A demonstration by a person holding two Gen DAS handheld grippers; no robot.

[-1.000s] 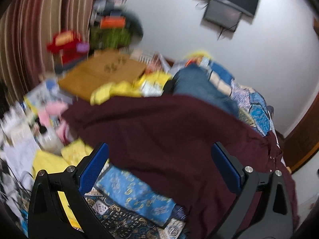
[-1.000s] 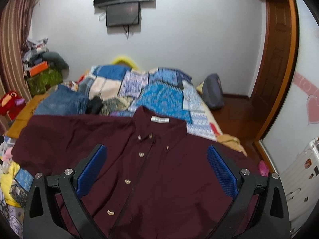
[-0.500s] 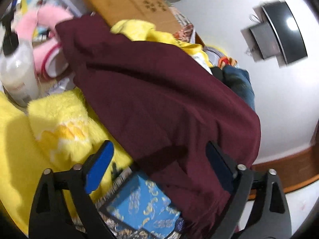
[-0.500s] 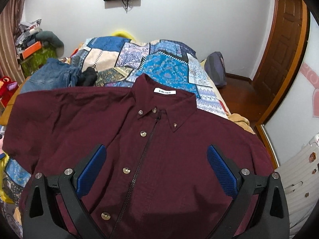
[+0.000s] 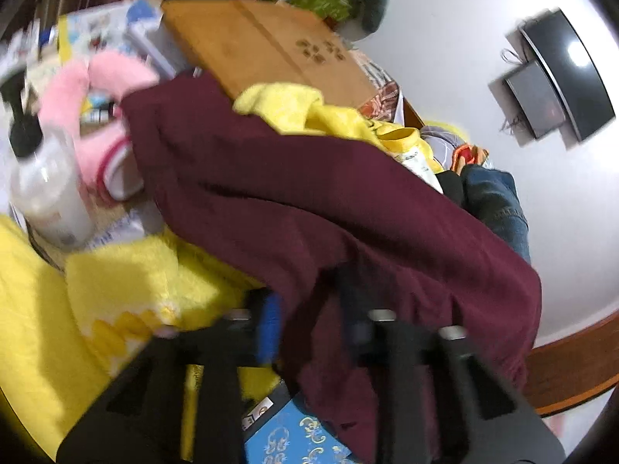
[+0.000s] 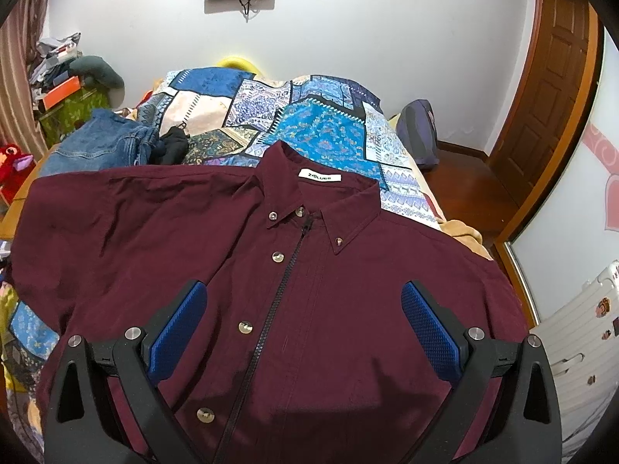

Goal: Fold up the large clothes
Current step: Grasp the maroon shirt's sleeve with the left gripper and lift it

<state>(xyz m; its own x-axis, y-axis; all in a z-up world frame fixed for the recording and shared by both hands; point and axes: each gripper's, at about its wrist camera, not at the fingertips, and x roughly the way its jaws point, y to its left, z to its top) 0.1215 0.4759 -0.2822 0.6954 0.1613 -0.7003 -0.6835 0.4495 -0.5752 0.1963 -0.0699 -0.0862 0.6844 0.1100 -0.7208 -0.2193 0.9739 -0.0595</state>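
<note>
Maroon shirt lies face up on the patchwork bedspread, collar pointing away from me, zipper along its long axis. My right gripper hovers spread above the chest. My left gripper, blurred, has just been closing, apparently pinching the sleeve edge.

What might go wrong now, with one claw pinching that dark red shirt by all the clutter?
1. The left claw has just been closing on the maroon shirt's edge; the bunched fabric could slip free when lifted.
2. The sleeve lies beside a clear bottle; dragging may topple it.
3. The right claw hangs open, so that side could sag.
</note>
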